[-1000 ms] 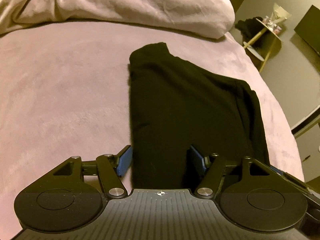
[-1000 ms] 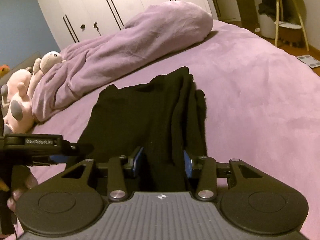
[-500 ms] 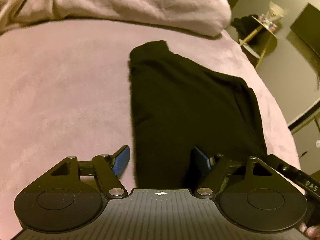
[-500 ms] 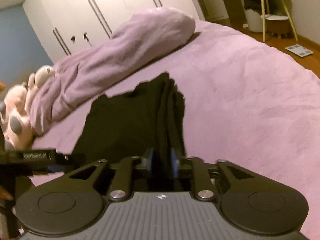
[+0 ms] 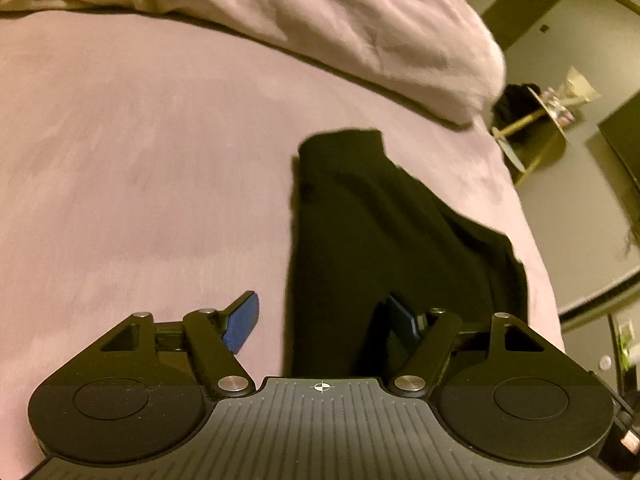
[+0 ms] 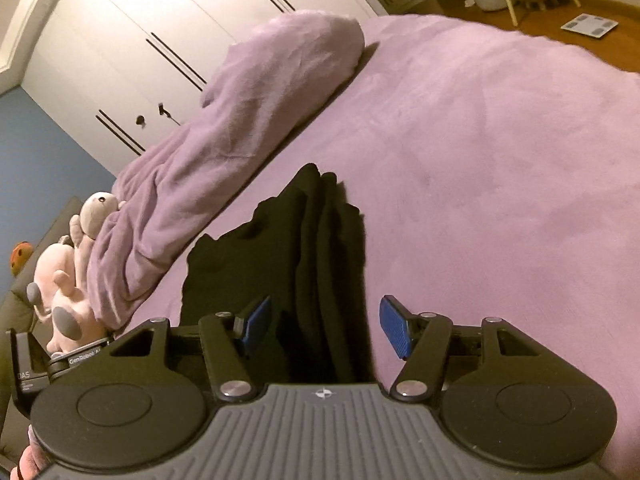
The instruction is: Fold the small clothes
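Right gripper [image 6: 324, 326] first: its jaws are opening, blue pads standing clear on both sides of the bunched edge of the black garment [image 6: 280, 264], so the cloth sits between them but nothing's pinched. Left gripper [image 5: 320, 322] has its jaws wide too and just easing inward a touch; one pad hangs over bare bedspread, the other over the garment's near end, and neither presses on it as far as I can see.

Everything lies on a bed [image 6: 500, 160] with a fuzzy purple cover that looks pinker in the left camera. A rumpled purple duvet [image 6: 240, 120] is heaped along the far side. A pink stuffed toy [image 6: 68, 280] sits at its end. Behind that there's a white wardrobe [image 6: 160, 40] with dark handles and a blue wall. Off the other end of the bed is a wooden floor with a bathroom scale [image 6: 590, 25] and a small yellow-legged side table [image 5: 536, 124].

The garment itself is plain black, already folded into a long narrow strip running away from both grippers, flat on the left side with layered ridges stacked along the right edge. Far end looks a bit uneven.
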Action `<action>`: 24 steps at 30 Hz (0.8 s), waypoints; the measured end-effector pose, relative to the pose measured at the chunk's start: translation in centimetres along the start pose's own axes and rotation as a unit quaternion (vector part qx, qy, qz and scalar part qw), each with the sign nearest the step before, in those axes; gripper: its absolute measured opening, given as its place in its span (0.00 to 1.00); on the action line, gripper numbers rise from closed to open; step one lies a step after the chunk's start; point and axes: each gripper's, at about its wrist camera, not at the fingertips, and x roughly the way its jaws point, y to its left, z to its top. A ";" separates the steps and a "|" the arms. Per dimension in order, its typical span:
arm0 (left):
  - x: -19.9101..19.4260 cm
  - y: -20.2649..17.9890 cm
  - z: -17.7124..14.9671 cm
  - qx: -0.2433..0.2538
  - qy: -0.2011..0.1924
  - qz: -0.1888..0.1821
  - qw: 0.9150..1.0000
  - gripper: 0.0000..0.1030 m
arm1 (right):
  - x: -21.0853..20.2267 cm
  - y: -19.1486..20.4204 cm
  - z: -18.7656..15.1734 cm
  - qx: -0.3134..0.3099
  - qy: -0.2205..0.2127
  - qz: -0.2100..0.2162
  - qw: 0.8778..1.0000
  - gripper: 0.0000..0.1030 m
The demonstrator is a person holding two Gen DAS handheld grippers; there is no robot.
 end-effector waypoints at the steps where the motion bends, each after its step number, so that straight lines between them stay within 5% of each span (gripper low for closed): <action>1: 0.5 0.1 0.6 -0.004 0.001 0.002 1.000 0.71 | 0.6 0.2 0.3 0.002 0.001 0.000 1.000 0.59; 6: 3.2 -0.9 3.1 -0.026 0.006 0.008 1.000 0.70 | 3.7 2.1 2.7 -0.018 -0.009 -0.022 1.000 0.58; 10: 4.5 -3.5 3.7 0.060 -0.028 0.064 0.996 0.70 | 5.9 3.2 4.1 -0.058 -0.015 -0.066 0.996 0.41; 14: 5.6 -4.7 3.0 0.140 -0.048 0.105 0.983 0.76 | 8.0 3.8 4.2 -0.139 -0.035 -0.152 0.978 0.42; 16: 5.8 -4.6 3.1 0.140 -0.052 0.118 0.982 0.81 | 8.5 4.0 4.1 -0.153 -0.041 -0.169 0.973 0.48; 22: 2.5 -3.3 1.5 0.110 -0.040 0.090 0.989 0.75 | 6.4 4.4 3.3 -0.149 -0.054 -0.177 0.971 0.53; 24: 0.9 -2.5 0.3 0.104 -0.032 0.052 0.993 0.75 | 4.2 4.0 2.1 -0.144 -0.058 -0.156 0.976 0.53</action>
